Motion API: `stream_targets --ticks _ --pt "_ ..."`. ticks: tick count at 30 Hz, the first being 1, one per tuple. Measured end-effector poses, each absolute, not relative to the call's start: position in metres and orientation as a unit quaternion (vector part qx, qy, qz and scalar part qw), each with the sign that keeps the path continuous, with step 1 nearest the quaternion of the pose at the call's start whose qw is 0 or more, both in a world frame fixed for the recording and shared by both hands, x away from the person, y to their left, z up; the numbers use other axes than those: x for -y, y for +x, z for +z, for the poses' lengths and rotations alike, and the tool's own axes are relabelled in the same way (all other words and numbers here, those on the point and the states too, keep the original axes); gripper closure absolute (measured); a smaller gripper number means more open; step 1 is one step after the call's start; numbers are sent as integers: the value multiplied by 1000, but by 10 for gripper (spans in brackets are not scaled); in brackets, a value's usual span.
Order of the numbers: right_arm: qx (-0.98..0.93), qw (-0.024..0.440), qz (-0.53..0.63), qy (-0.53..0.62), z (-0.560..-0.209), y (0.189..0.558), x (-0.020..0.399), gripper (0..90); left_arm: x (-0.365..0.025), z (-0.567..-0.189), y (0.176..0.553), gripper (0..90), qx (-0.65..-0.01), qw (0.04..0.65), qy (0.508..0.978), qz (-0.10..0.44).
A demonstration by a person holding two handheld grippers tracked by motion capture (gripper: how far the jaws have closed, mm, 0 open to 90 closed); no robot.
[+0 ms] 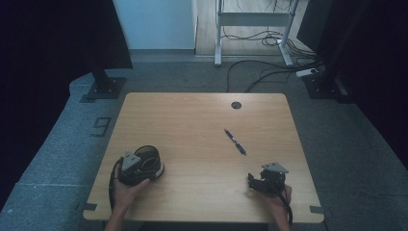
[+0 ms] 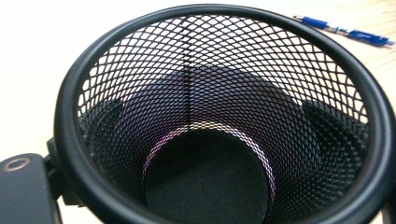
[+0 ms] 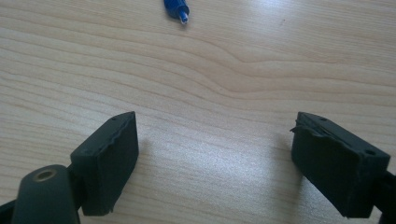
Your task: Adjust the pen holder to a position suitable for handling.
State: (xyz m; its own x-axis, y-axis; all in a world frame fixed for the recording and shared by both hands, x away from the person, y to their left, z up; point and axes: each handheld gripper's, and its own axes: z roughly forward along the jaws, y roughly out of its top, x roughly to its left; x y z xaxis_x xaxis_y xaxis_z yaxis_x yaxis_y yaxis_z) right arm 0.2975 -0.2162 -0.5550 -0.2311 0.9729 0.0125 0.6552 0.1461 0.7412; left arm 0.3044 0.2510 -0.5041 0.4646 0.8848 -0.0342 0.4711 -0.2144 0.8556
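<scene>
Left gripper (image 1: 137, 168) clamps the black wire-mesh cup (image 2: 219, 116).
Right gripper (image 3: 217, 154) hangs open over the wooden worktop (image 1: 192, 130), near a blue pen (image 1: 235, 142).

Your high view is dim and grainy: dark curtains swallow both sides, and the surface (image 1: 202, 144) carries the light. The pen (image 1: 235, 141) there is small and soft-edged. Your left gripper view blows out the wood to near white behind the mesh cup (image 2: 219, 116), whose near rim blurs. Your right gripper view is bright and sharp, with soft shadows beside each jaw.
</scene>
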Motion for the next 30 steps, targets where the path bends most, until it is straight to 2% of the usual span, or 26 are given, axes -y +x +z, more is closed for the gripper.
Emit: stream_targets --ticks 10,30 --pt "-715 247 321 570 -555 297 216 143 -236 -492 305 97 -481 446 720 226" --pt "-706 251 316 582 -555 298 218 127 -197 -468 327 97 -474 444 725 228"
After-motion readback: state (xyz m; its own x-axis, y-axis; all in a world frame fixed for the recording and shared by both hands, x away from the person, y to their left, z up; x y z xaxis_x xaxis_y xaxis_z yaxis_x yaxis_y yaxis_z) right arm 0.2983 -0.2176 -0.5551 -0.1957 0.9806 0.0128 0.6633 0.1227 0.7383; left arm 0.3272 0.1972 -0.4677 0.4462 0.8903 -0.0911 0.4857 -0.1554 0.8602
